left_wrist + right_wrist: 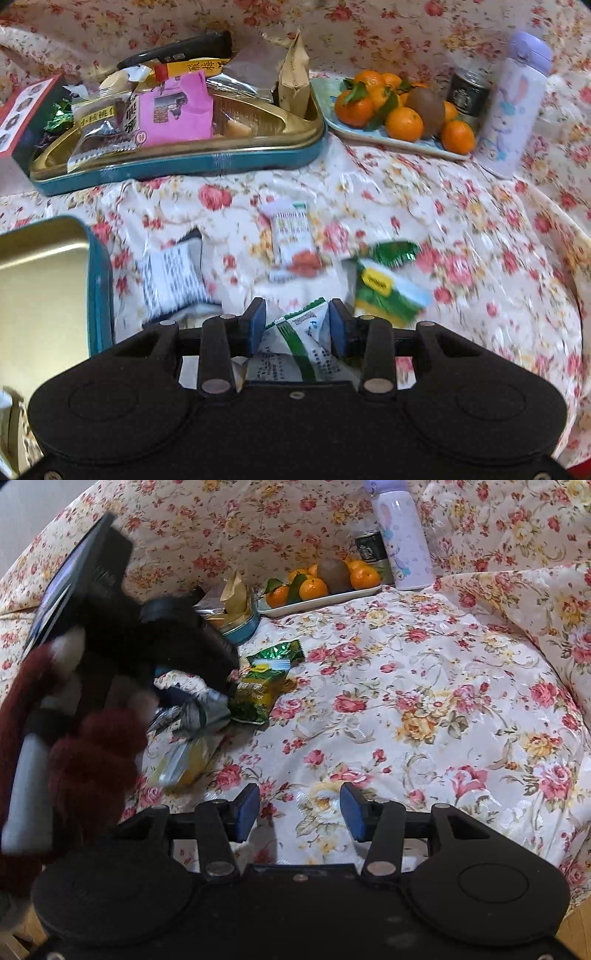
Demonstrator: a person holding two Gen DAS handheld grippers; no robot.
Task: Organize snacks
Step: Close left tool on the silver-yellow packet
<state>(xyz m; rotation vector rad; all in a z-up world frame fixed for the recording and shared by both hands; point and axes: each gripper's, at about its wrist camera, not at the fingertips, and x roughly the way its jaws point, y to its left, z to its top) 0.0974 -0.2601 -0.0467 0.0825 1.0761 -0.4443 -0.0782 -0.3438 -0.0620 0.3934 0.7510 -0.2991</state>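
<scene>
So my left gripper (pixel 297 325) pinches a white-green snack packet (pixel 299 343) at bottom center, tin of snacks (pixel 177 162) upper left, while my right gripper (pixel 299 810) sits spread over the floral cloth (pixel 424 709), holding nothing.

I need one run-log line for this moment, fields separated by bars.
left gripper: shut on white-green packet | right gripper: open, holding nothing | tin: part filled | loose snacks on cloth

Right tongs (pixel 297 810): floral surface (pixel 424 709) bare from 12 to 3 o'clock. Obstacles at 10–11: green packet (pixel 264 681), left tongs (pixel 177 646). Far 12: fruit tray (pixel 317 600), bottle (pixel 400 535). Left side: tin (pixel 184 166), lid (pixel 99 280).
</scene>
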